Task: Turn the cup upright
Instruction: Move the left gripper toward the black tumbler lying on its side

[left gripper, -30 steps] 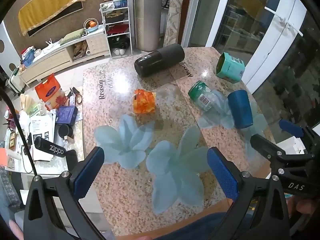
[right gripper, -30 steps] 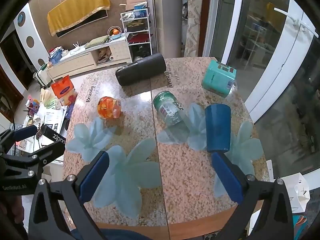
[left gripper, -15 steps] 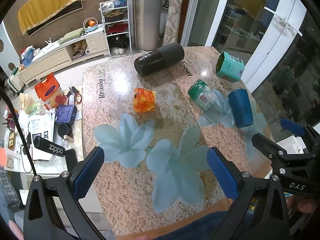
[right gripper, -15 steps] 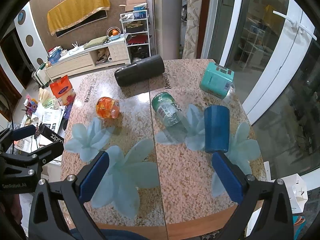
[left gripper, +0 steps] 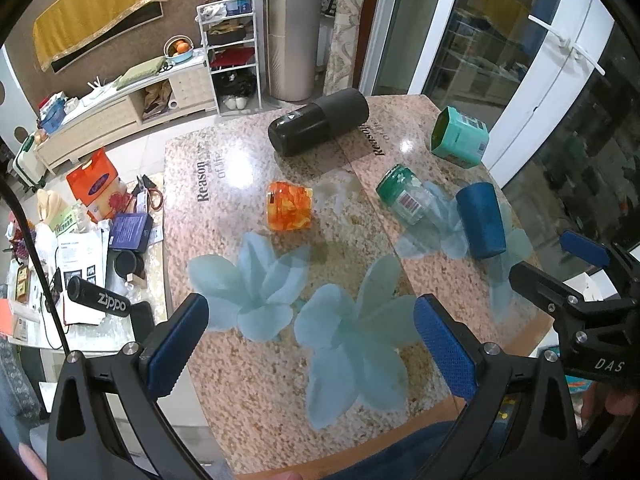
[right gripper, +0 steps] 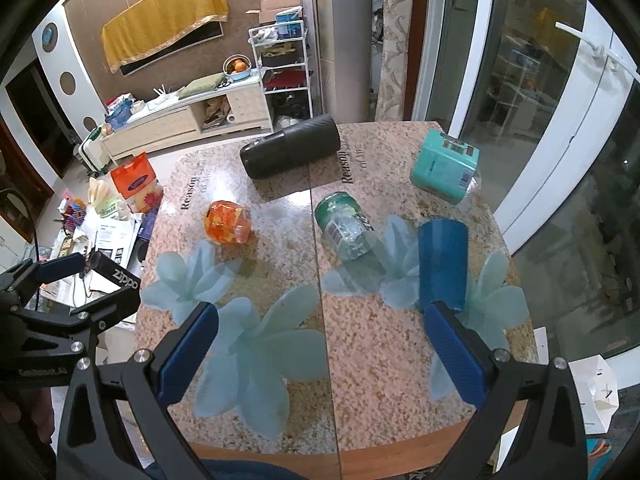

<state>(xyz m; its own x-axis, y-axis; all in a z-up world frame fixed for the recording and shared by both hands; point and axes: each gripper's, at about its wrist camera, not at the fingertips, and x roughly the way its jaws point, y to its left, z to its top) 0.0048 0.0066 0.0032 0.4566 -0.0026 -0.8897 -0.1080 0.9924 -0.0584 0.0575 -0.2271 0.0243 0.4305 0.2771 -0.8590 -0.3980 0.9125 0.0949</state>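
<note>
A dark blue cup [right gripper: 443, 264] lies on its side on the granite table [right gripper: 384, 352], right of centre; it also shows in the left wrist view [left gripper: 480, 220]. My right gripper [right gripper: 320, 356] is open and empty, above the table's near edge, its right finger [right gripper: 454, 354] just short of the cup's near end. My left gripper [left gripper: 308, 348] is open and empty over the near middle of the table, well left of the cup. The right gripper shows at the right edge of the left wrist view [left gripper: 560, 264].
A clear bottle with a green label [right gripper: 346, 226] lies just left of the cup. An orange jar [right gripper: 228, 223], a black cylinder [right gripper: 290, 152] and a teal box [right gripper: 444, 171] also lie on the table. A cluttered low table [left gripper: 80, 248] stands to the left.
The right gripper has drifted slightly toward the blue cup. The left gripper has barely moved. Both stay open.
</note>
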